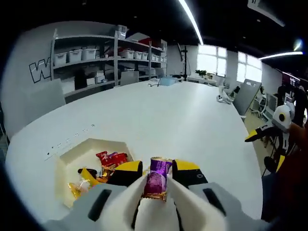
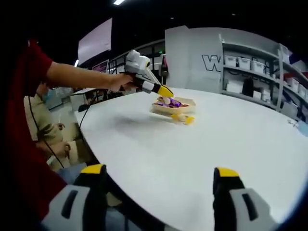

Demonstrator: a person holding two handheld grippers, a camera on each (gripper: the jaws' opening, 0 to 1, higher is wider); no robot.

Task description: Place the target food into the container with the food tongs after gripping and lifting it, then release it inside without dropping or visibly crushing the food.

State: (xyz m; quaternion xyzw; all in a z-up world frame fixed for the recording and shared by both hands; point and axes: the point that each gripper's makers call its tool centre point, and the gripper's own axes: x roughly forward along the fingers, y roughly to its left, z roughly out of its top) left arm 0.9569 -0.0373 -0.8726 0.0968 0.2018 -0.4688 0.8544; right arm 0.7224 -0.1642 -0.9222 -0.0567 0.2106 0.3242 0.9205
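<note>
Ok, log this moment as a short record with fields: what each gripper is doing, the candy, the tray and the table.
left gripper: shut on the purple-wrapped candy, above the tray's near edge
right gripper: open, holding nothing, over the table edge
tray: cream, shallow, holds red and yellow wrapped candies
loose candy: yellow, on the table beside the tray
table: white, round

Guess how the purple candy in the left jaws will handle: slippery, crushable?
The purple candy has a glossy foil-like wrapper, so it is probably slick and could slip from the left gripper. Its crimped ends look thin and likely floppy. It seems small and light, so a gentle squeeze should hold it above the tray without crushing.
</note>
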